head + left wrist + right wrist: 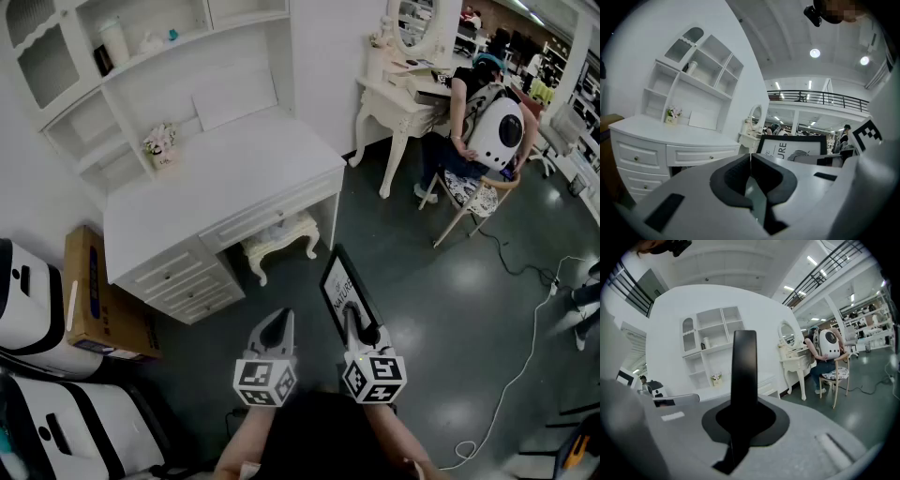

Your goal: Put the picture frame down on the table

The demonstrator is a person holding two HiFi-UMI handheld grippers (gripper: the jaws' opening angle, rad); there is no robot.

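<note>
Black picture frame (343,287) sits clamped edge-on in the right tongs (352,324), while the left tongs (277,328) are closed on nothing.

left tongs (277,325) closed, right tongs (351,323) clamped

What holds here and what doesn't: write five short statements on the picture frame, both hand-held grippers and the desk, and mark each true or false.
1. The right hand-held gripper is shut on the picture frame. True.
2. The picture frame already lies on the white desk. False: it is held in the air in front of the desk, not touching it.
3. The left hand-held gripper grips the frame too. False: its jaws are together with nothing between them.
4. A small flower arrangement stands on the desk. True.
5. The cardboard box sits on the desktop. False: it stands on the floor beside the desk.
</note>
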